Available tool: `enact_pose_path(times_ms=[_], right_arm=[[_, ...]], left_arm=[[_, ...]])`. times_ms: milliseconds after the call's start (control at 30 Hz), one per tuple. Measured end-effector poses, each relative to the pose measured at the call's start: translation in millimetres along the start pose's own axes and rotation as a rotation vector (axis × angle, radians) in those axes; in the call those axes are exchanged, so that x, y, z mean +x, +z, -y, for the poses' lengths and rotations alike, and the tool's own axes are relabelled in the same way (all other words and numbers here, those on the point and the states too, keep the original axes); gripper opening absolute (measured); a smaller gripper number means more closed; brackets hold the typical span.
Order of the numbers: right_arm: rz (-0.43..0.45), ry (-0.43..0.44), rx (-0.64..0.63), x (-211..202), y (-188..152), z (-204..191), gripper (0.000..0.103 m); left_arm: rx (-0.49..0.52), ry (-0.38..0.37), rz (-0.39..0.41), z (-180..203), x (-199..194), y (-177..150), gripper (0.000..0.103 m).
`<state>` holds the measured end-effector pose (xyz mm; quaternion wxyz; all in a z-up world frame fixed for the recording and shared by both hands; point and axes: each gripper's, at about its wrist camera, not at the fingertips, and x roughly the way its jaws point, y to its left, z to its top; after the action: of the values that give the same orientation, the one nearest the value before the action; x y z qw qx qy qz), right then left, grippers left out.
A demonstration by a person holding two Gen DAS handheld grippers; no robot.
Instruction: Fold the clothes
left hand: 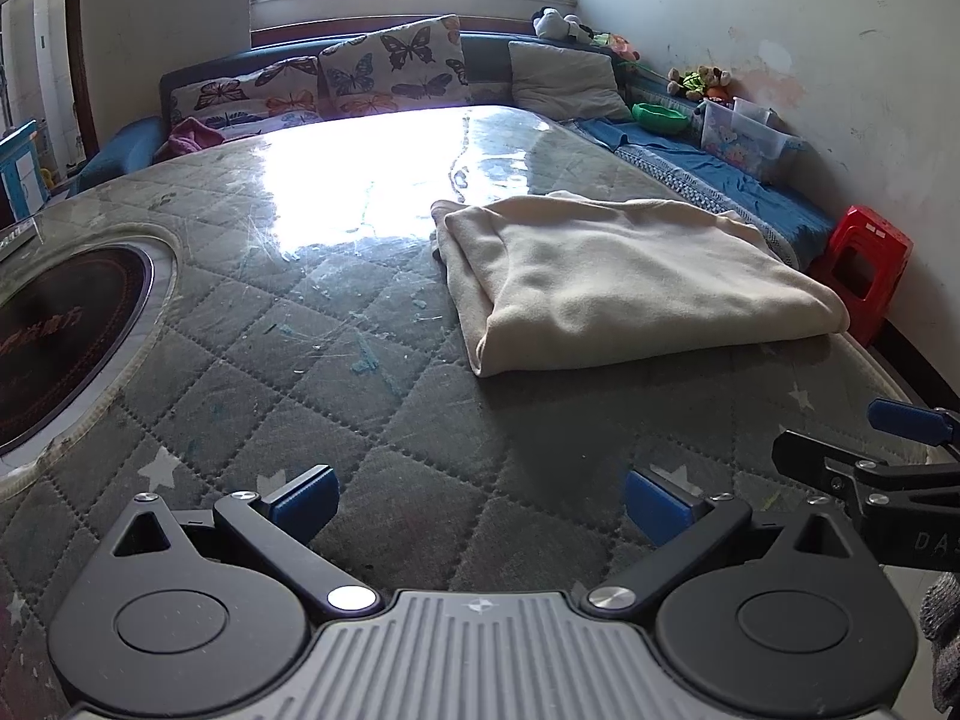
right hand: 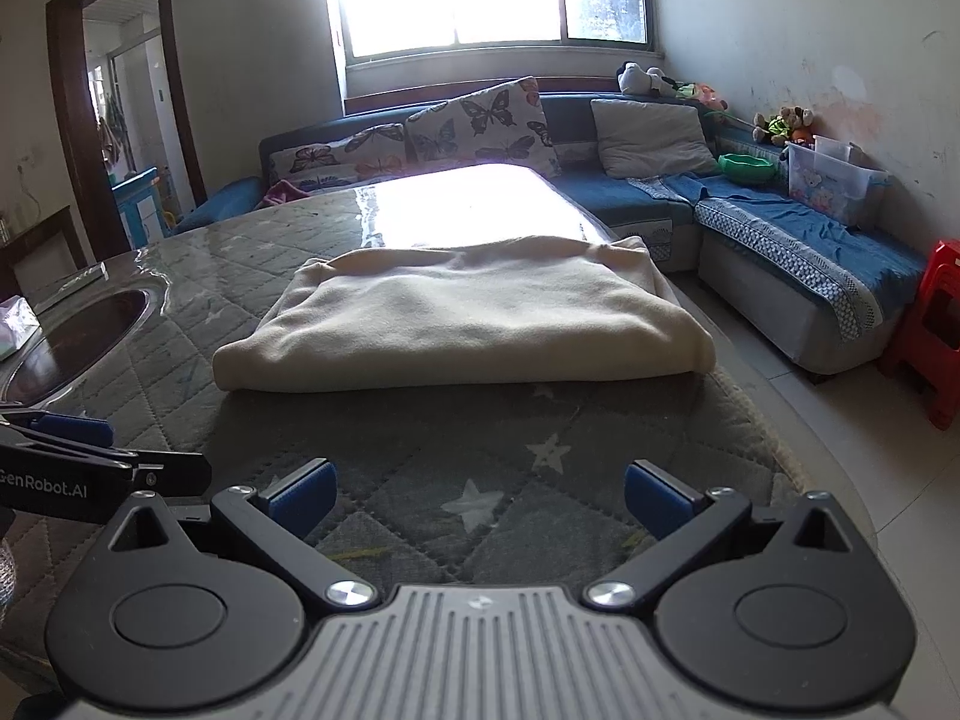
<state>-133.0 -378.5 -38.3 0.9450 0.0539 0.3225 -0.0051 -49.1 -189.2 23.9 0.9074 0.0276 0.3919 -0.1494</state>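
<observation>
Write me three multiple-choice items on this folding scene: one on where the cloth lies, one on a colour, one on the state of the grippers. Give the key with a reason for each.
1. Where does the cream cloth lie?
A. On the sofa
B. On the quilted table top
C. On the floor

2. What colour is the plastic stool by the wall?
A. Red
B. Green
C. White

3. How do the two grippers stand?
A. Both shut on the cloth
B. One open, one shut
C. Both open, holding nothing

Key: 1 B, the folded cloth rests flat on the grey quilted top, ahead of both grippers. 2 A, the stool beside the sofa end is bright red. 3 C, the left gripper and right gripper each show blue pads spread wide with only table top between them, apart from the cloth.
</observation>
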Motion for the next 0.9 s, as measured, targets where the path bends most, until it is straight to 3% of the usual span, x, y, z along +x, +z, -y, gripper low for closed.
enact_pose_path(times_ms=[900], right_arm=[[-0.004, 0.013, 0.014, 2.0, -1.3, -0.2, 0.103]], left_arm=[[0.009, 0.000, -0.008, 5.8, 3.8, -0.6, 0.103]])
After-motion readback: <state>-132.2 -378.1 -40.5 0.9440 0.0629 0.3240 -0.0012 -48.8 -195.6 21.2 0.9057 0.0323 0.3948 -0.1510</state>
